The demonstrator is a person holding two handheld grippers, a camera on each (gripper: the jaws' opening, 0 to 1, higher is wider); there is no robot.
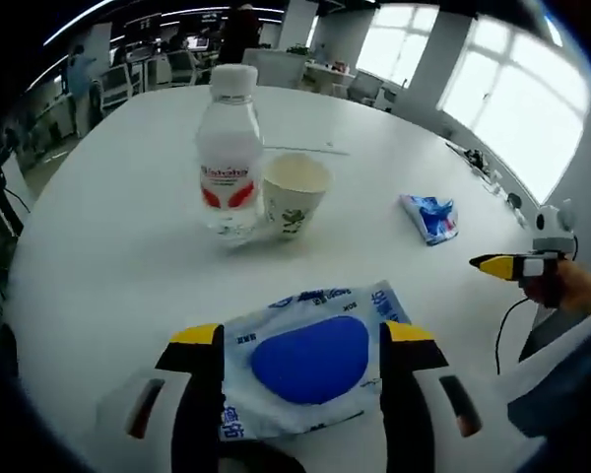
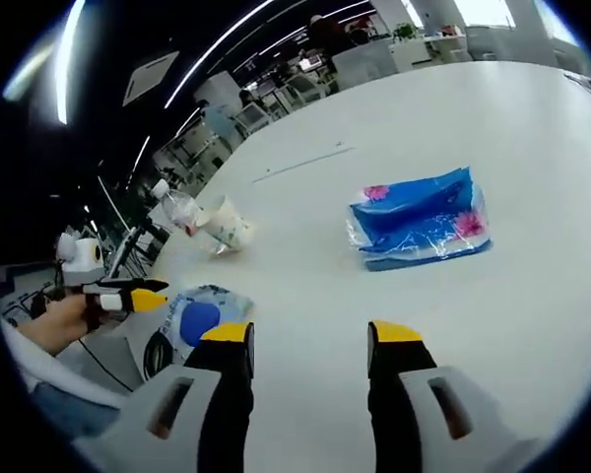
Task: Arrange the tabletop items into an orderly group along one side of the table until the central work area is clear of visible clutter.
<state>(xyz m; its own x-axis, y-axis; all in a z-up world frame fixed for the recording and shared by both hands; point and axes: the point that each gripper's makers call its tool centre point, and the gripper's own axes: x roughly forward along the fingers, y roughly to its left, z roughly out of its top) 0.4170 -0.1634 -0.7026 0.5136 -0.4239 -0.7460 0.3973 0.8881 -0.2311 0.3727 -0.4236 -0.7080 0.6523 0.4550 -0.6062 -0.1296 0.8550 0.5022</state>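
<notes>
White and blue, the wipes pack lies low in the middle of the left gripper view, with a big blue oval lid on top. We see it sitting between the two jaws of the left gripper. The yellow tips stand on each side of the pack, right at its edges, but we cannot tell if they are squeezing it.

Above the pack, in the upper middle of that view, stands a clear bottle with a white cap and a red label. A paper cup stands just beside it on the right, touching or almost touching. Farther right lies a small blue tissue pack, well apart from the cup. All of these rest on a white table.

In the right gripper view, the right gripper has its jaws apart, with bare table between them. The tissue pack lies above them, right of the middle. The cup and bottle show small at the left. The wipes pack is at the lower left, beside the other gripper's yellow tip.
</notes>
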